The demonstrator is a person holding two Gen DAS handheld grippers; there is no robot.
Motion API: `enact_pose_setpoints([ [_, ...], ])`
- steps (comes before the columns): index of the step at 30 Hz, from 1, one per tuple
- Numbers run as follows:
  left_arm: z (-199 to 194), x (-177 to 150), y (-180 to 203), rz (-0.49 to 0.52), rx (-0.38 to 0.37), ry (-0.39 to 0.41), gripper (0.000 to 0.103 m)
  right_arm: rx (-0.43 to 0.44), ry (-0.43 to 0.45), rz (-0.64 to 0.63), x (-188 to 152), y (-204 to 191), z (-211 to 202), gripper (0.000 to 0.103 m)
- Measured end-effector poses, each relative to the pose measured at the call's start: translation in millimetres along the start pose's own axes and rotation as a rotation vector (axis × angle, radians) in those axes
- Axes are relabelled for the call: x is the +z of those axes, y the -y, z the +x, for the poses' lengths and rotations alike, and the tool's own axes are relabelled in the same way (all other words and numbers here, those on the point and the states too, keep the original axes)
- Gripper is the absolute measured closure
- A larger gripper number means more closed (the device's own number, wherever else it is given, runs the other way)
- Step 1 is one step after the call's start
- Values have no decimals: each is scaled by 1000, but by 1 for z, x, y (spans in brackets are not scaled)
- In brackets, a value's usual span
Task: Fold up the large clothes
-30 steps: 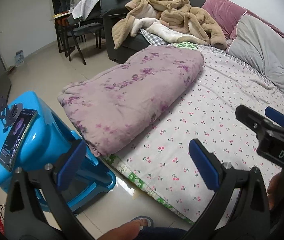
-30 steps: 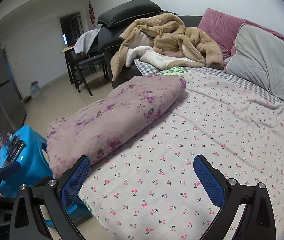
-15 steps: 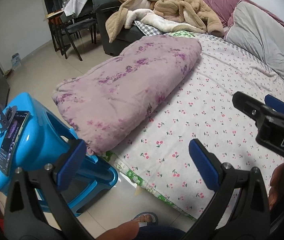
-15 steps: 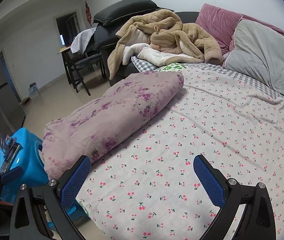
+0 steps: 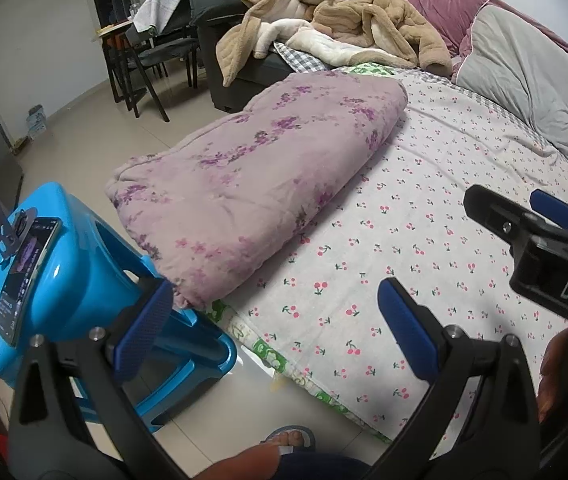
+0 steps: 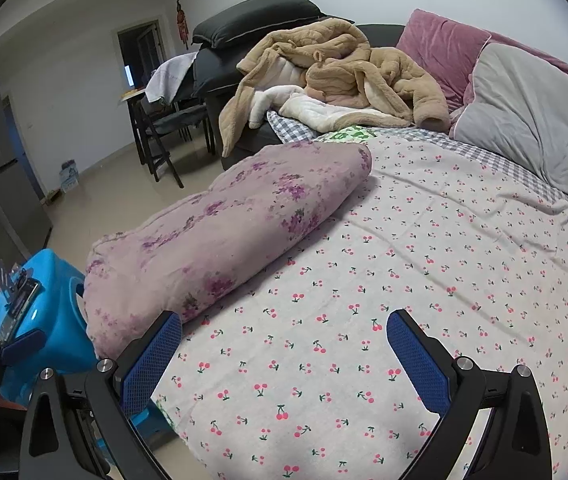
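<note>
A folded purple flowered quilt [image 5: 268, 176] [image 6: 224, 236] lies along the left edge of the bed with the cherry-print sheet [image 5: 424, 216] [image 6: 424, 264]. A heap of tan fleece clothes [image 5: 348, 16] [image 6: 344, 76] sits at the far end, partly draped over a dark sofa. My left gripper [image 5: 276, 324] hangs open over the bed's near corner, nothing between its blue pads. My right gripper [image 6: 284, 356] is open above the sheet, just right of the quilt's near end. The right gripper's body [image 5: 540, 240] shows at the right of the left wrist view.
A blue plastic stool [image 5: 56, 280] [image 6: 40, 320] with a phone [image 5: 24, 272] on it stands by the bed's near left corner. A grey and pink duvet [image 5: 532, 80] [image 6: 536, 120] lies along the right side. Dark table and chairs [image 5: 144, 52] stand on the tiled floor. A foot [image 5: 288, 440] is below.
Both grippers have moved forward and lower toward the bed, so the quilt and sheet look closer. Jaws stayed open and nothing on the bed moved.
</note>
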State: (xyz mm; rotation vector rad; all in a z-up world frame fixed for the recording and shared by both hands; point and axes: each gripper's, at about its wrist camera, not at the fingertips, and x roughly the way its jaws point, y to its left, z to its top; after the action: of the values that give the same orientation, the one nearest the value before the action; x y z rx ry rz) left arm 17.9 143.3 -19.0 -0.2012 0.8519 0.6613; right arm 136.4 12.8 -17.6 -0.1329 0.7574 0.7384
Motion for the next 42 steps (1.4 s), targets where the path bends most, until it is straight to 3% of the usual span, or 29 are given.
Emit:
enact_pose_setpoints([
  [42, -7, -4, -2, -39, 3, 16, 1, -9, 4, -37, -1, -2, -1, 0],
])
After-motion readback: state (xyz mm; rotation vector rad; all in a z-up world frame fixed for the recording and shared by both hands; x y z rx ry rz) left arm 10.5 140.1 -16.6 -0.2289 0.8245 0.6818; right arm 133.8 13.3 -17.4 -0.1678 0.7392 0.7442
